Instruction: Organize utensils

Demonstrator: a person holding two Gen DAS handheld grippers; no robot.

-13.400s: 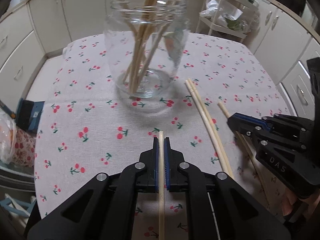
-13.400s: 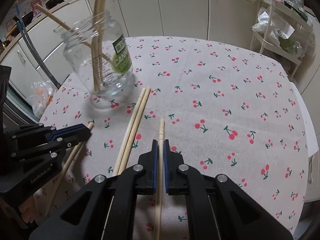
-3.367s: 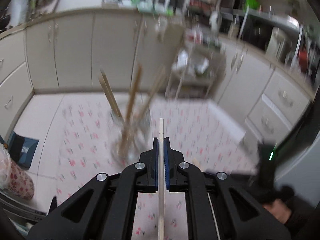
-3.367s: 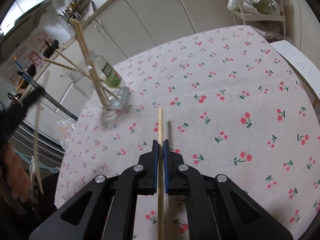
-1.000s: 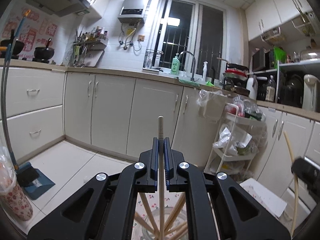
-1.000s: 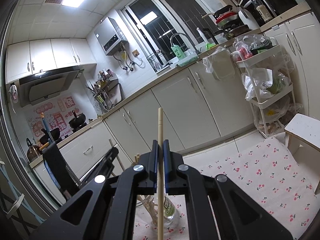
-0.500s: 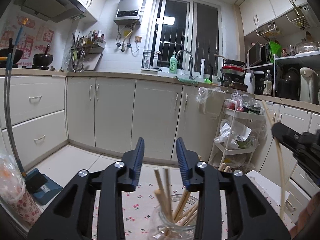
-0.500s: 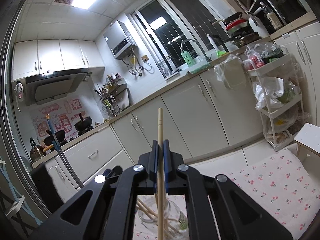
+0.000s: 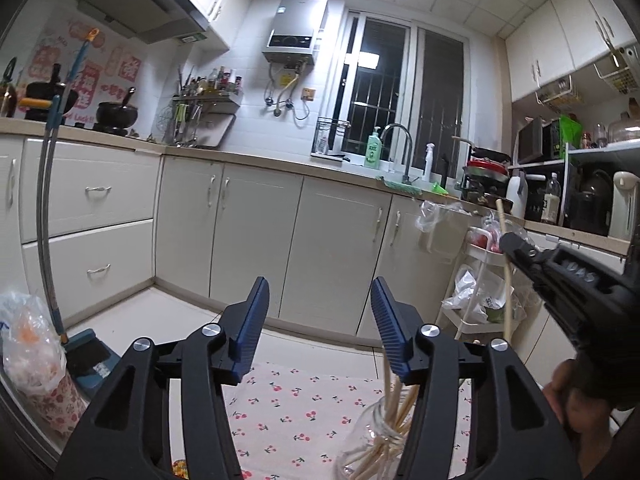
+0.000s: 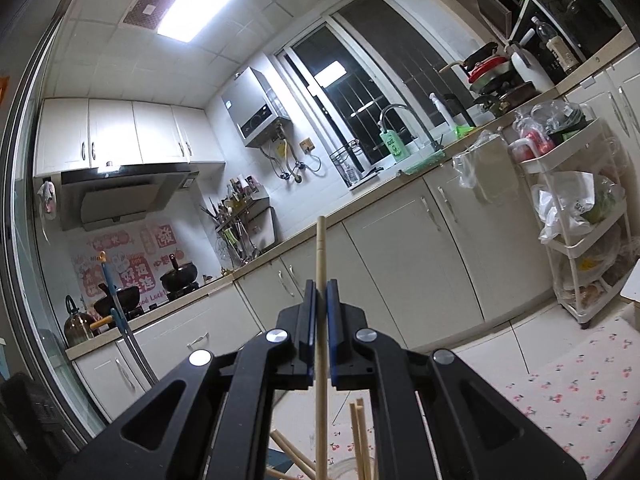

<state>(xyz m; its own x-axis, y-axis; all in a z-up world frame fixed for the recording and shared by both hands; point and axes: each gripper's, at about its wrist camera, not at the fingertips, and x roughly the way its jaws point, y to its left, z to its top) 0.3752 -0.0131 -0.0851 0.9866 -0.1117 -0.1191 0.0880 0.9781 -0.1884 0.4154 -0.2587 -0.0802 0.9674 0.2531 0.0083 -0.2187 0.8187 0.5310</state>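
Left tongs [image 9: 320, 320] of mine are spreading, nothing between them, with free air ahead toward the cabinets [image 9: 340, 248]. Below, the glass jar [image 9: 376, 444] of chopsticks [image 9: 394, 396] stands on the cherry tablecloth [image 9: 296, 404]. Right tongs [image 10: 320, 316] clench one upright chopstick [image 10: 320, 264] above the jar.

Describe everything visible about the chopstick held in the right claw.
The pale wooden chopstick is a slim, round, light-tan stick with a blunt squared top end. It stands upright, pinched between the blue ribbed pads of the right claw, which is shut on it. Its top rises clear of the pads; its lower length runs down towards the clear glass jar of chopsticks and leaves the picture. In the left wrist view it stays upright beside the jar, above the cherry-print tablecloth.
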